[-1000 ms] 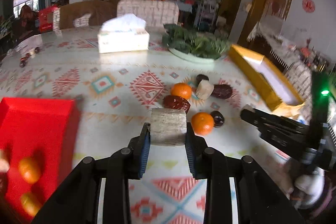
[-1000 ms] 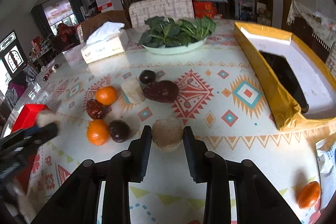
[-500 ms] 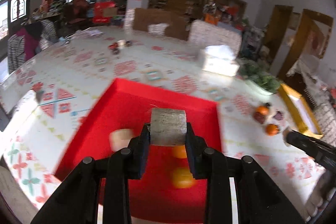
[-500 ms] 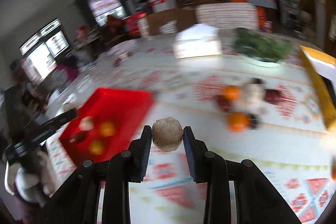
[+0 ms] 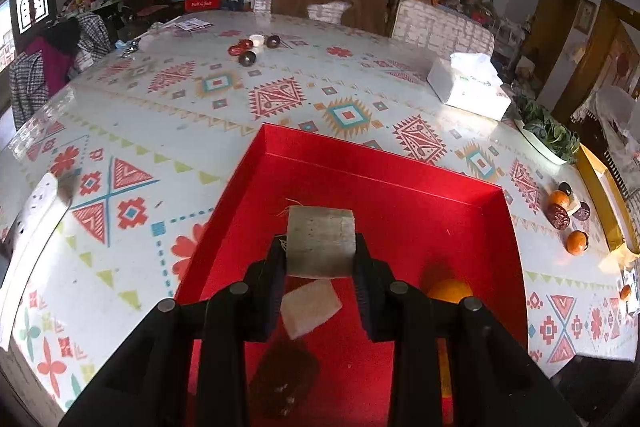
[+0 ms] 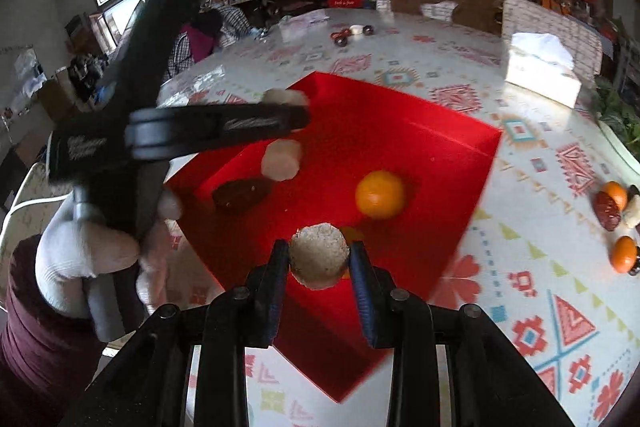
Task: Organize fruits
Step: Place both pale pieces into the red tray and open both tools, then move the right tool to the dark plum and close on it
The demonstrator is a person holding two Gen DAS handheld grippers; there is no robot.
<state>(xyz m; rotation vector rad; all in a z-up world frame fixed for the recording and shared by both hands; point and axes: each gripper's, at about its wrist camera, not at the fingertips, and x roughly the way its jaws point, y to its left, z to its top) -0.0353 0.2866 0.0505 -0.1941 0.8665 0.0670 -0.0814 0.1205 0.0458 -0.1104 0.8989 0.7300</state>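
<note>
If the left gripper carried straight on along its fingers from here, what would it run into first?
Most likely the floor of the red tray. The left gripper, shut on a pale block, points down into the tray, and the red floor beyond the block looks bare. The pale chunk and orange lie nearer the camera, though depth is unclear.

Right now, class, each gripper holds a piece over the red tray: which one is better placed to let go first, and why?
Probably the left gripper: its pale block hangs well inside the red tray. The right gripper's round piece hangs nearer the tray's near corner.
</note>
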